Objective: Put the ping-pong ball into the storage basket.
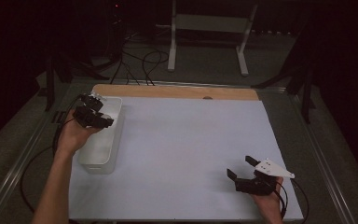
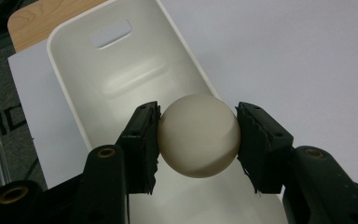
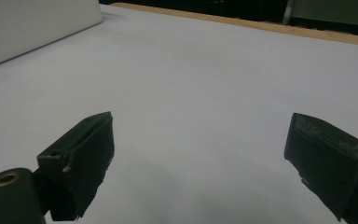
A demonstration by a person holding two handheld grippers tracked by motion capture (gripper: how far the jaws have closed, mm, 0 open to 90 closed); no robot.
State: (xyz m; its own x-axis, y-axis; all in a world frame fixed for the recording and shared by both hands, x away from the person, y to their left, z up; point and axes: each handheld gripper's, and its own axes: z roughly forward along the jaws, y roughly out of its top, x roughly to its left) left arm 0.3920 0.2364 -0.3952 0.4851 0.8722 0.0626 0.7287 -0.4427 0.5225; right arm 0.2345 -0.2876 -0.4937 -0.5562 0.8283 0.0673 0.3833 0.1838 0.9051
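Pinched between the left gripper (image 2: 198, 140) pads at lower centre of frame, the ball (image 2: 198, 136) hangs over the white tray (image 2: 74, 70), release remaining, while the right gripper (image 3: 200, 163) rests spread and empty.

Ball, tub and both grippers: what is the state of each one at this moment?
Ball: off-white, clamped between the left gripper's pads, held above the tub.
Tub: white, upright on the table, nothing inside it.
Left gripper: shut on the ball.
Right gripper: open, holding nothing, low over the white sheet.
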